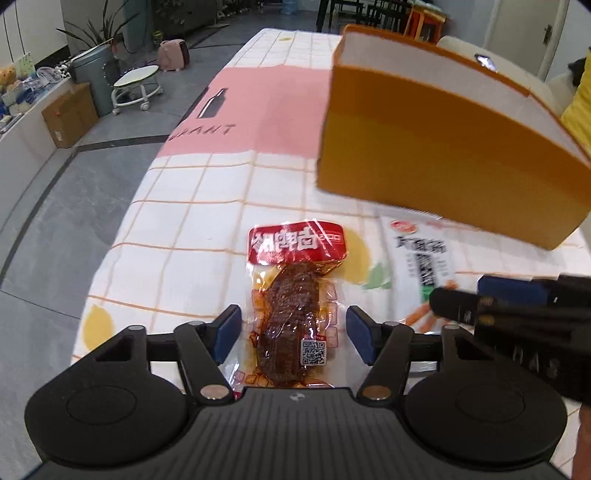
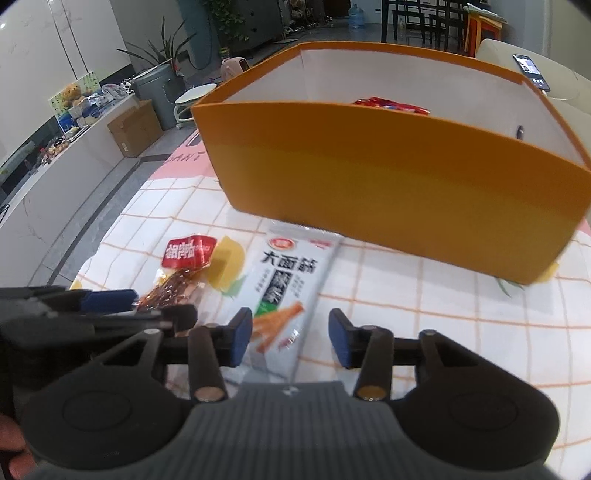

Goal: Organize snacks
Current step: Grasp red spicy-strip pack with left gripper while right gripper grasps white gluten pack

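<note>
Inside the orange box (image 2: 369,177) lies a red packet (image 2: 389,104); left gripper (image 1: 293,334) and right gripper (image 2: 291,338) gape, empty.

From my seat I see a grey tiled floor (image 1: 74,192) with darker inlaid bands curving past the desk (image 1: 207,184), which wears a white cloth gridded in orange with a pink panel. Along the left wall runs a pale counter (image 2: 55,162) crowded with small items (a teddy bear (image 2: 72,92) sits among them). A cardboard box (image 1: 70,112) stands on the floor beside it, then a grey bin (image 1: 94,74) holding a long-leaved plant, and a white wheeled stool (image 1: 136,85). Farther back I make out dark dining chairs (image 2: 424,18), an orange stool (image 2: 484,27) and a cream sofa (image 2: 554,70).
</note>
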